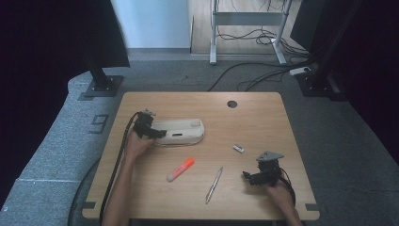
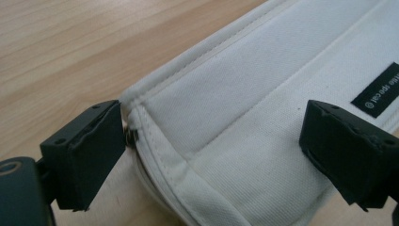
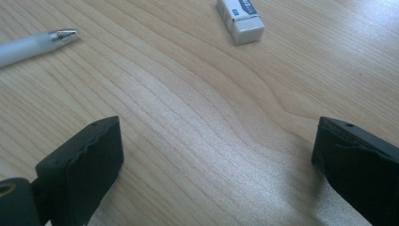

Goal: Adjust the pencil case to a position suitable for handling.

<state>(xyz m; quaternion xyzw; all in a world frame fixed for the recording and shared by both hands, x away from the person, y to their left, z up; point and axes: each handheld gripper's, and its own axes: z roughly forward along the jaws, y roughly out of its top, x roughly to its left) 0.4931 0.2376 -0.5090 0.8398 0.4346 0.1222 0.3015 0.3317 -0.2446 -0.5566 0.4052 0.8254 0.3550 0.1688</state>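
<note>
A light wooden table (image 1: 263, 127) seen from above, with a person's forearms entering at six o'clock. A cream canvas pencil case (image 1: 181, 131) lies flat, left of the table's centre. The left gripper (image 1: 151, 130) sits at the case's nine o'clock end; in the left gripper view its jaws are spread wide, straddling the stitched corner, one jaw touching the metal zipper end (image 2: 128, 136). That placement suggests it is there to steady or grip the case so it can be opened.

The right gripper (image 1: 248, 177) rests near five o'clock on the table, jaws spread and empty over bare wood, apparently waiting. Loose stationery lies between the hands: an orange highlighter (image 1: 180, 169) at the case's six o'clock, a pen (image 1: 214, 185) beside it, and a small white eraser (image 1: 238, 149) at the case's four o'clock, probably laid out for packing.
</note>
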